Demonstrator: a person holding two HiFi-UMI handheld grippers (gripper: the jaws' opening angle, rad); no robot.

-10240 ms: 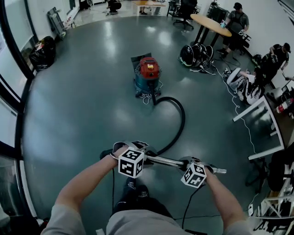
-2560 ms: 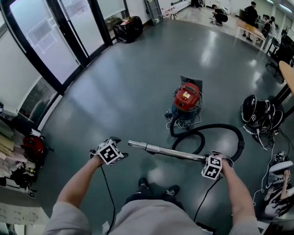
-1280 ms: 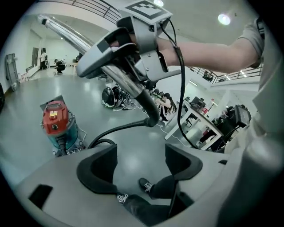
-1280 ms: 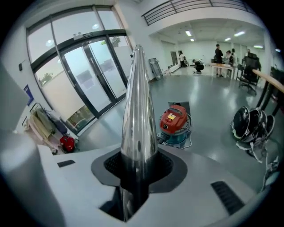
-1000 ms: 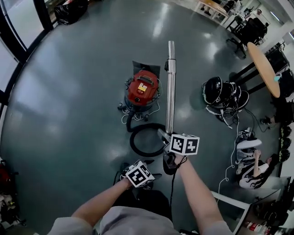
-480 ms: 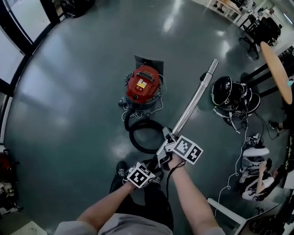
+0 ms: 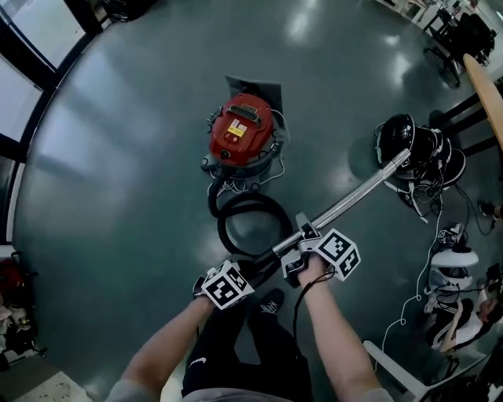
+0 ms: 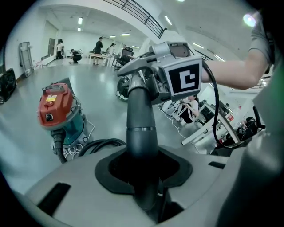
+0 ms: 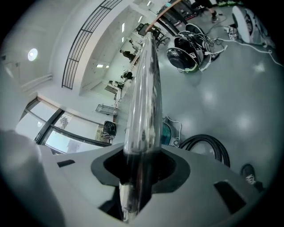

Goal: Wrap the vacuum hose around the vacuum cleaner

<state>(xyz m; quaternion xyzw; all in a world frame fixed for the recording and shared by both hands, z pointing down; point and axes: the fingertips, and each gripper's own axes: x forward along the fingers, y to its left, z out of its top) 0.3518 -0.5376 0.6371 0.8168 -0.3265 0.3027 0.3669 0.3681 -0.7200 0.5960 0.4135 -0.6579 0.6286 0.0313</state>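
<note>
A big open workspace, part lab, part office. Around the red vacuum cleaner [image 7: 240, 129] spreads a wide, glossy grey-green floor [image 7: 118, 180]. Far to its left stand tall black-framed glass panels [image 7: 20, 31]. To its right, black helmets [image 7: 409, 141] lie on the floor beside a round wooden surface [image 7: 483, 86]. Well behind it, people [image 8: 100, 45] gather at work surfaces under ceiling strip lights [image 8: 80, 21], below a railed upper gallery [image 8: 133, 9].

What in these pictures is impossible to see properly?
Vacuum cleaner: right gripper view, mostly behind the metal tube.
Vacuum cleaner's label: head view, print too small.
Hose loop: left gripper view, near side cut off by the left gripper, whose jaws have just been closing on the hose handle.
Far people: left gripper view, too small.
</note>
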